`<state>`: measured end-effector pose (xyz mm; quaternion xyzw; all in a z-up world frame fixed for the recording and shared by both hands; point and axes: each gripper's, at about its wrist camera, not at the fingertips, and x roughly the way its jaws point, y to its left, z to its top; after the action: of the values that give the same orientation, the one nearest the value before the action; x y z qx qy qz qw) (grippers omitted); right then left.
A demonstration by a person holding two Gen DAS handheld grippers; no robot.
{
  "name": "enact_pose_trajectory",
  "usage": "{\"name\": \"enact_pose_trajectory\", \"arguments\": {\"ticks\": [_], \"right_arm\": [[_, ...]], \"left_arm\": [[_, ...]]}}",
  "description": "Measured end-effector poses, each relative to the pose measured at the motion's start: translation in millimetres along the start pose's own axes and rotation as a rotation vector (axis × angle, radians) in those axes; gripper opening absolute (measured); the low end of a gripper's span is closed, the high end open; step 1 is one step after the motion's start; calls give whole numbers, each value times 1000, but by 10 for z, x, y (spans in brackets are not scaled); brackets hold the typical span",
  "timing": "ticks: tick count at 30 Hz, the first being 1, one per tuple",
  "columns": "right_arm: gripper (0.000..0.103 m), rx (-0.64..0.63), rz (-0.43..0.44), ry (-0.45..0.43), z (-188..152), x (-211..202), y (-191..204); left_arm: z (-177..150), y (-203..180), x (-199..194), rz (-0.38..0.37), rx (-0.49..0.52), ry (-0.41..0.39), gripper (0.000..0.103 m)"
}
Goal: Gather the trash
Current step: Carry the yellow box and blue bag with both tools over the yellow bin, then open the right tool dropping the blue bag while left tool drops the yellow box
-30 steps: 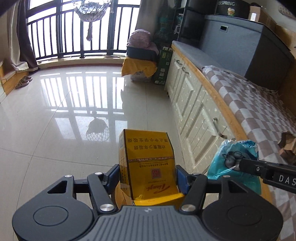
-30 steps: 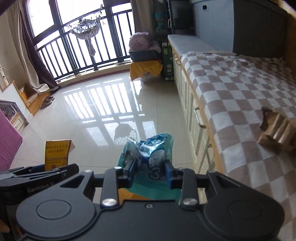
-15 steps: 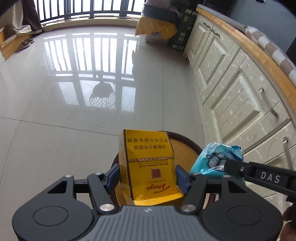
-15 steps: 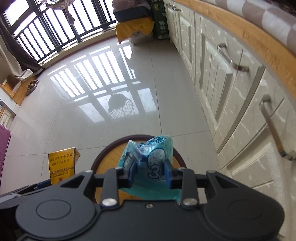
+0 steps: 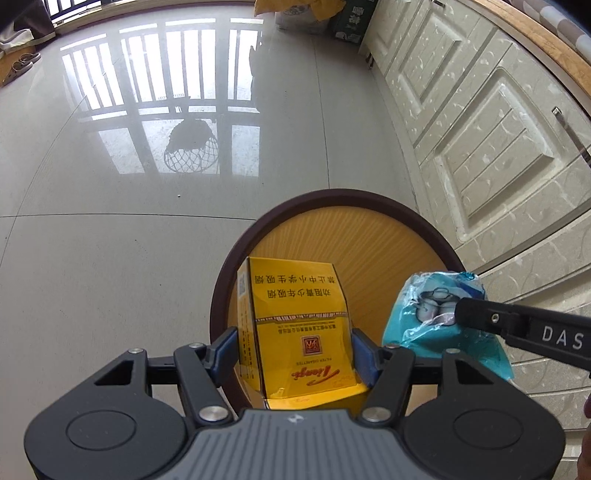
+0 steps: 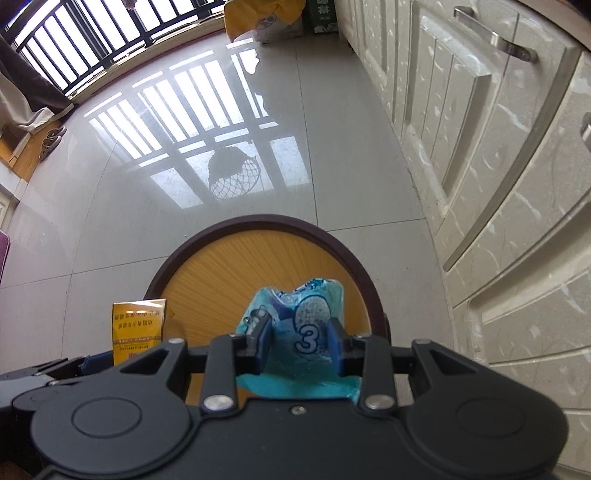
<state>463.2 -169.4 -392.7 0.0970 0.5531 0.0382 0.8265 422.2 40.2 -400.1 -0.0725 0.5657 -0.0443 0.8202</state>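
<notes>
The left hand-held gripper (image 5: 295, 350) is clamped on a yellow cigarette box (image 5: 299, 325), its blue pads pressing the box's two sides near the lower end so that the box stands up between the fingers with its printed face toward the camera and the print upside down. The right hand-held gripper (image 6: 300, 345) is closed more narrowly on a crumpled teal plastic wrapper (image 6: 303, 328) that bears a large "3" and a drawing of pots; the wrapper bulges out above the pads and hangs below them. Both held things are over a round bin (image 5: 369, 236) that stands on the floor, with a dark brown rim and an orange-yellow, wood-grained inside. In the left wrist view the wrapper (image 5: 439, 314) is to the right of the box, near it but apart, with the right gripper's black finger marked "DAS" across it. In the right wrist view the box (image 6: 138, 328) shows at the lower left, beside the bin's left rim. The floor (image 5: 110, 258) is glossy pale tile that mirrors a window railing and a hanging net basket. A run of cream cabinet doors (image 6: 498, 184) with metal handles lines the right side, just beside the bin. At the far end lie a yellow cloth over a bundle (image 6: 258, 18) and, far left, a pair of slippers (image 5: 20, 66).
</notes>
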Motion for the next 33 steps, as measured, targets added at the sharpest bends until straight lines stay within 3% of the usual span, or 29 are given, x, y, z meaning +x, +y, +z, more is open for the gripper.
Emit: {"name": "enact_pose_trajectory", "arguments": {"ticks": [7,17,20,24,33], "right_arm": [[41,-39,32,27,-41,80,125],[52,-60,1,63,-22,53,7],[53,-86,-29,71,-35,33,-31],[53,-78,-45,74,-20,40,-112],[60,-103,-74,84,-19,53,-216]], "left_arm": [[5,-49,49,-1,9,0,64],[8,-87,63,2,44,14,64],[7,-102,79,-3,49,9,67],[5,-112,80,-2,57,11,85],[15,-46,73,38,52,45,89]]}}
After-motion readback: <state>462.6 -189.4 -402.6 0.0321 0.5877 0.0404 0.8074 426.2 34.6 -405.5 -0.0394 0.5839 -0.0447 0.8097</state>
